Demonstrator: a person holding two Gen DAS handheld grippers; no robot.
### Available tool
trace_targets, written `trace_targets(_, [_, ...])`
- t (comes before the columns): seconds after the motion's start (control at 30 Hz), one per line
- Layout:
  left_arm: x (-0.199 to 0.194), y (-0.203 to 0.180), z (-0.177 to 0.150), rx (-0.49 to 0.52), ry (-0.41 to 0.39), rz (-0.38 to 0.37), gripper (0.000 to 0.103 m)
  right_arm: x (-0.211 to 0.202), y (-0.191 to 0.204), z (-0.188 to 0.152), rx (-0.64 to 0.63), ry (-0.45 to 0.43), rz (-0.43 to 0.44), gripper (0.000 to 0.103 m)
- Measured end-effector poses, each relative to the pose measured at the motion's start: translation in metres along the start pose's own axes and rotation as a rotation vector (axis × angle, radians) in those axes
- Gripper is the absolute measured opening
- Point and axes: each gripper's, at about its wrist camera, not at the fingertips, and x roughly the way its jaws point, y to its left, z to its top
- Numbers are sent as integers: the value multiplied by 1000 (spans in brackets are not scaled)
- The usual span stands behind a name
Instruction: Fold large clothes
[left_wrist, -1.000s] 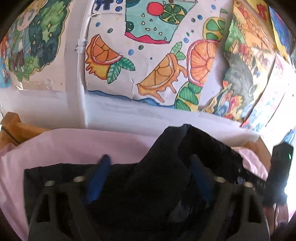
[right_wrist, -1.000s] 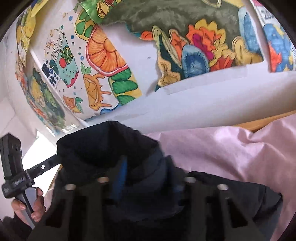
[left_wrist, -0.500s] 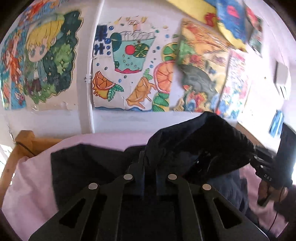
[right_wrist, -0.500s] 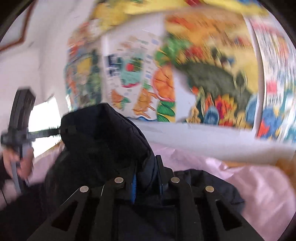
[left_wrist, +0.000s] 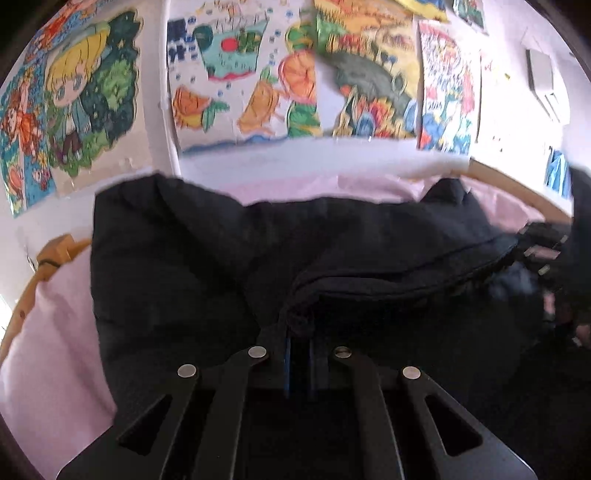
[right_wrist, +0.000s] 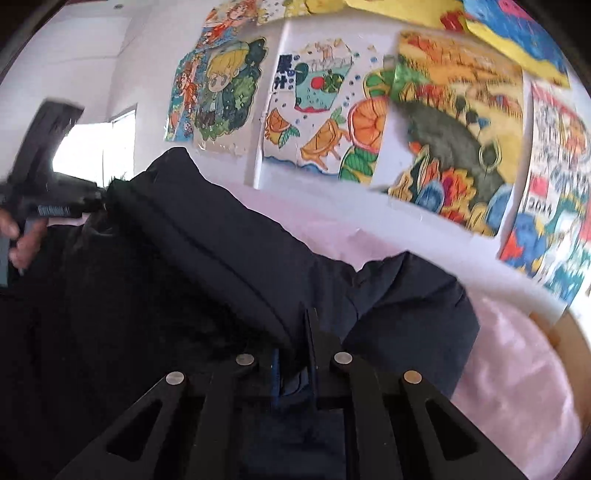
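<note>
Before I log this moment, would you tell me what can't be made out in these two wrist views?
- Left wrist view: the dark jacket hides the left gripper tips; only fabric pinched between them shows.
- Left wrist view: the right gripper at the right edge is blurred and cut off.
- Right wrist view: jacket folds cover the right gripper's tips.
- Both views: the garment's full outline and the pink sheet beneath it stay hidden.

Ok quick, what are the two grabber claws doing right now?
Left gripper: closed, pinching the dark navy puffy jacket.
Right gripper: closed, pinching the same jacket.
</note>
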Motion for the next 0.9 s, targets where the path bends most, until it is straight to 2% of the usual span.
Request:
trace_targets(0.07, [5, 3, -4, 5, 9, 1, 5, -11, -9, 6, 59, 1, 61, 18])
trace_targets(0.13, [6, 8, -4, -12, 13, -12, 5, -36, -25, 18, 136, -66, 110, 19])
trace_targets(0.17, [7, 8, -4, -16, 15, -15, 5, -46, -30, 24, 167, -102, 115, 20])
trace_targets(0.23, [6, 8, -4, -5, 14, -6, 5, -46, -36, 41, 215, -110, 102, 25])
trace_targets(0.33, [5, 3, -7, 18, 8, 9, 5, -15, -26, 63, 207, -52, 99, 25])
trace_targets(0.4, [5, 3, -8, 19, 7, 9, 5, 15, -11, 72, 170, -4, 64, 25])
trace_targets(0.5, [0, 6, -8, -1, 10, -16, 6, 48, -2, 62, 185, 69, 50, 22])
trace_targets(0.57, [-9, 12, -6, -48, 31, -78, 14, 59, 3, 45, 181, 90, 29, 20])
trace_targets(0.6, [-15, 16, -4, -73, 38, -116, 21, 61, 6, 35, 180, 92, 28, 20])
trace_targets(0.63, [-26, 19, -2, -98, 31, -156, 28, 61, 7, 27, 176, 91, 27, 20])
trace_targets(0.67, [-39, 22, 0, -113, 5, -179, 30, 60, 11, 19, 163, 90, 21, 20])
trace_targets(0.73, [-61, 22, 8, -117, -62, -197, 46, 61, 19, 8, 152, 81, 11, 20])
trace_targets(0.77, [-68, 21, 13, -118, -95, -187, 49, 62, 22, 4, 147, 80, 7, 20])
trace_targets(0.9, [-62, 9, 48, -156, -160, -153, 51, 68, 33, -4, 125, 78, -24, 20])
